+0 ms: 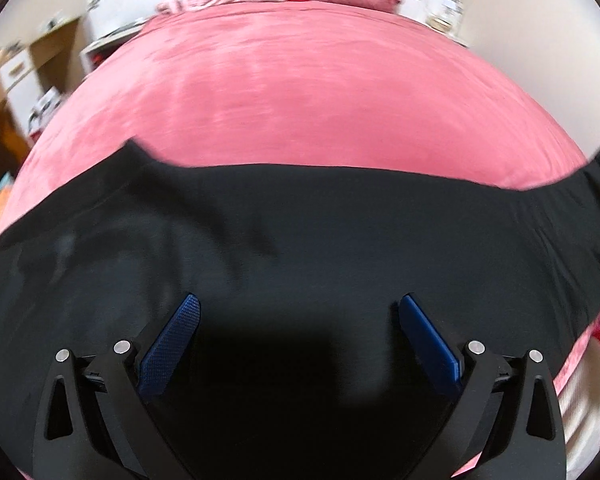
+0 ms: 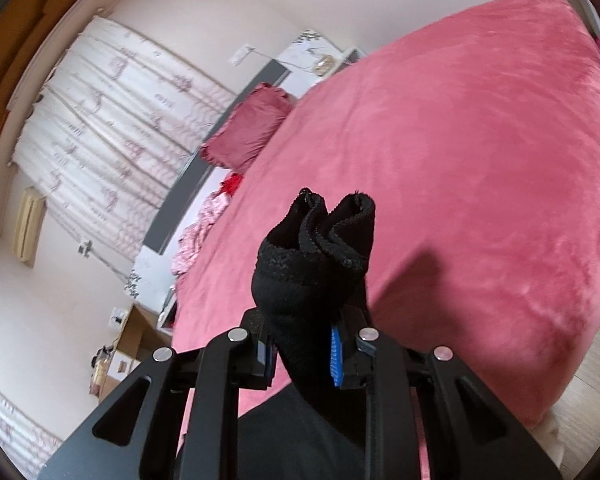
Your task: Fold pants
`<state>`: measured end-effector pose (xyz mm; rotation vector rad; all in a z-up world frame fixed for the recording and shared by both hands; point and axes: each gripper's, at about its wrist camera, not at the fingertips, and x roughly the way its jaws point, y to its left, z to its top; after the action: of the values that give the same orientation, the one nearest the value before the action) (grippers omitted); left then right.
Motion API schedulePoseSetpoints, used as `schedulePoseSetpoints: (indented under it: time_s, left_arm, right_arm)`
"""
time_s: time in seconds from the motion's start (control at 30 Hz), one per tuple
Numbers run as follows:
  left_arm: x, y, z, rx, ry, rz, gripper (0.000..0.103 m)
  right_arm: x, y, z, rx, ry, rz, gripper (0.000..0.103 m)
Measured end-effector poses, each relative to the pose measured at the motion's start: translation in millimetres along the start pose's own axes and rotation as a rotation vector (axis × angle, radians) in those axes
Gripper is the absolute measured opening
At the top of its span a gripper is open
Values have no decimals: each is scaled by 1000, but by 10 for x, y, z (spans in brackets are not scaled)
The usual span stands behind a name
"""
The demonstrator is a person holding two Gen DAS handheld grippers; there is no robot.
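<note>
Pink fills most of what I see: a big bed with a soft pink cover, and a darker pink pillow up by the head of it; behind the pillow hangs a white curtain with little pink marks, and the walls are pale.

Black pants lie spread flat across the near part of the bed; in my left view they reach from one side of the picture to the other, with the pink cover showing past their far edge; one end climbs up and out of the picture on the right.

My left gripper hangs over the pants, pointing down at them; its jaws are spread wide and its blue pads hold nothing; I cannot tell if the pads touch the cloth below.

My right gripper is squeezed tight on a bunch of the pants; the cloth sticks out past the fingertips in a thick black lump with two rolled edges at the top; this lump sits up in the air above the bed; more black cloth trails down under the gripper.
</note>
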<state>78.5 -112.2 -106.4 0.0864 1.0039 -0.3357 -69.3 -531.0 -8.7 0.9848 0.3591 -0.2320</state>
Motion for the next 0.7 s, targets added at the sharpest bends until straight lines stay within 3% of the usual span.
schedulePoseSetpoints:
  time_s: [0.27,0.57,0.7]
  left_arm:
    - [-179,547,-79,-151,-22,16,99]
    - [-337,1062,-249,-218,-54,102,99]
    - [-351,1112,-327,-182,-69,108,99]
  right_arm:
    - [44,480,-91,-37,23,106,19]
    - [168,1058,-311,-119,94,221,19]
    - [271,1280,-499,-156,146,264,19]
